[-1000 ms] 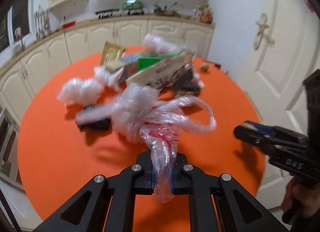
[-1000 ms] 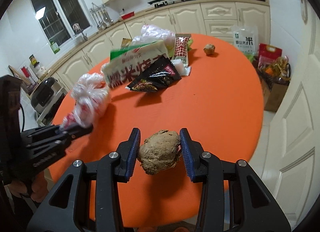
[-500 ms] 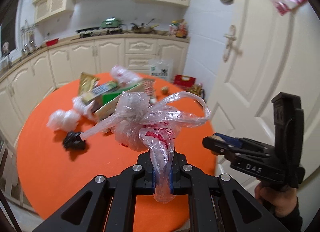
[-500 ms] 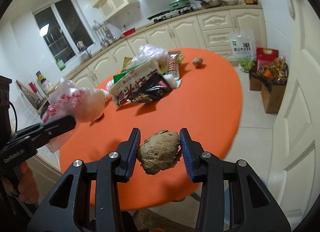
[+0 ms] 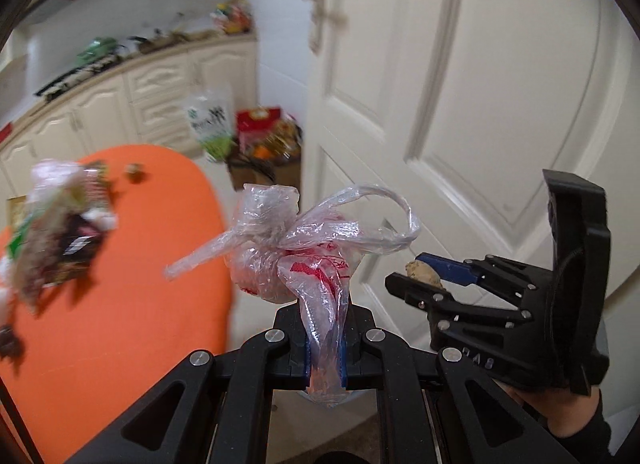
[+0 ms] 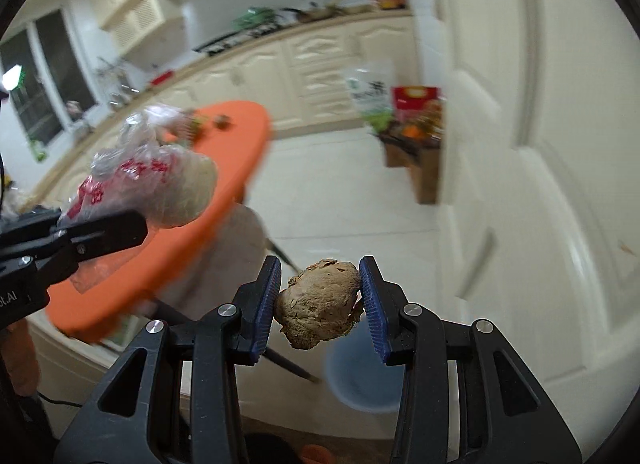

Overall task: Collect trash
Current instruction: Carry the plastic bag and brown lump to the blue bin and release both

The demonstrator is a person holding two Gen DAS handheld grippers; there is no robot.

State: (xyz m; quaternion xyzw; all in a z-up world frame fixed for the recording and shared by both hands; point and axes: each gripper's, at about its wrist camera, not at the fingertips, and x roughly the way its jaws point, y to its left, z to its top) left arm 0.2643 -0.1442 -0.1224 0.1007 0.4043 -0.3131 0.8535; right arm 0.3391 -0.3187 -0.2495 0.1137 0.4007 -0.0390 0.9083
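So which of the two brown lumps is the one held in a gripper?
The bigger brown lump, clamped in the right gripper above the floor. The other small lump sits loose on the orange table.

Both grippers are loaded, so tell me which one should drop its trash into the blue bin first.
Right, probably. The right gripper holds the brown lump almost above the blue bin; the left gripper's plastic bag hangs farther off.

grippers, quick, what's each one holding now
left gripper: shut on the knotted plastic bag.
right gripper: shut on the brown lump.
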